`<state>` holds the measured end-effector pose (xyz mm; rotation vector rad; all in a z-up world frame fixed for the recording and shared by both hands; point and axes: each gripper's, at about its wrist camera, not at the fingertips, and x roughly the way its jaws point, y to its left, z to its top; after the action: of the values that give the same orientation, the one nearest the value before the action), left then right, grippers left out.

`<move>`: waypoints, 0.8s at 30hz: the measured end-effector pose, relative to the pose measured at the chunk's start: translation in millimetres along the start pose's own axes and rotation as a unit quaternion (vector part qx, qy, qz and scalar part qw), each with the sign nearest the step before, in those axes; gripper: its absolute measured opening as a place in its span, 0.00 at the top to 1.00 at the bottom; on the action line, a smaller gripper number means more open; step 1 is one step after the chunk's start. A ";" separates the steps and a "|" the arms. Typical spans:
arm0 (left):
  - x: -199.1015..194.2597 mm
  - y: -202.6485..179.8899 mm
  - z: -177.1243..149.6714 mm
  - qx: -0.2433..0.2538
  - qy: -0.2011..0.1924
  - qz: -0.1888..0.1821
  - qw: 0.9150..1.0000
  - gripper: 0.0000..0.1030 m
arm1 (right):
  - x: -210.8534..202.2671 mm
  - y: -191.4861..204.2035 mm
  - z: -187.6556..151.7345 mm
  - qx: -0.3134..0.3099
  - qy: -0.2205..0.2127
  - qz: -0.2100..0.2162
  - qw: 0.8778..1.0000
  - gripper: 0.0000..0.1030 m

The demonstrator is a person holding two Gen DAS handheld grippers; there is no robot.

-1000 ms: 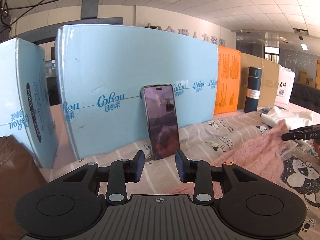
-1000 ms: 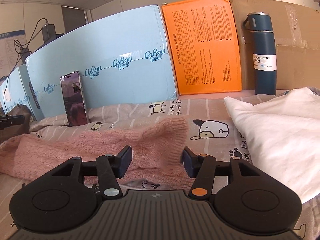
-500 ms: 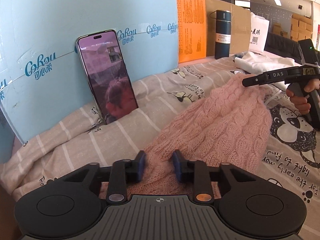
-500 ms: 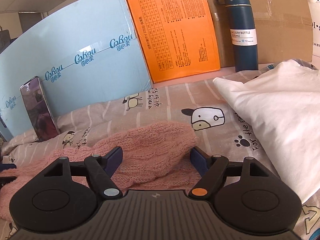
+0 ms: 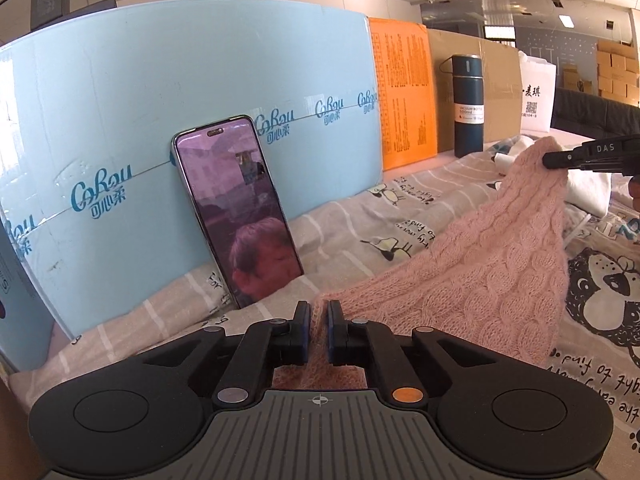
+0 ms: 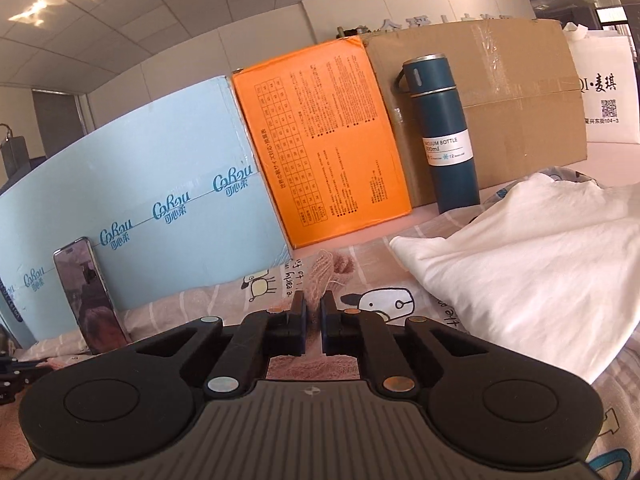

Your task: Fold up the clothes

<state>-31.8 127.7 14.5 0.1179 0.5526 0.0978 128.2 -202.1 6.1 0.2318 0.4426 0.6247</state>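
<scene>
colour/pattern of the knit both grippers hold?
Pink sweater, cable-knit; clearest in the left wrist view.

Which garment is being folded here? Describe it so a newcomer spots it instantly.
Start at the long blue box behind the printed bedsheet. In front lies the pink sweater, pinched by both grippers. Unlike the smooth white garment nearby, it is cable-knit.

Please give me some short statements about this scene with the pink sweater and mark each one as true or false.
1. Both tools grip the pink sweater. True: left tool and right tool are shut on it.
2. The phone lies flat on the bed. False: it leans against the blue box.
3. The vacuum bottle stands upright. True.
4. The white garment is held by the right tool. False: it lies on the bedsheet.
</scene>
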 end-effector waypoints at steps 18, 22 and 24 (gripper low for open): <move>-89.6 39.8 -32.2 -0.208 -0.077 0.083 0.972 0.09 | -4.3 -25.2 -23.6 0.098 0.047 -0.095 0.990 0.24; -119.2 45.2 -48.2 -0.256 -0.099 0.114 0.955 0.05 | -13.0 -31.1 -29.7 0.175 0.074 -0.068 0.979 0.21; -128.4 49.6 -58.1 -0.283 -0.110 0.116 0.946 0.03 | -19.1 -28.4 -31.4 0.204 0.063 -0.066 0.975 0.18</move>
<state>-174.2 165.8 38.6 -0.3651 0.2680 0.4627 114.3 -233.7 -24.9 0.5505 0.7022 0.4141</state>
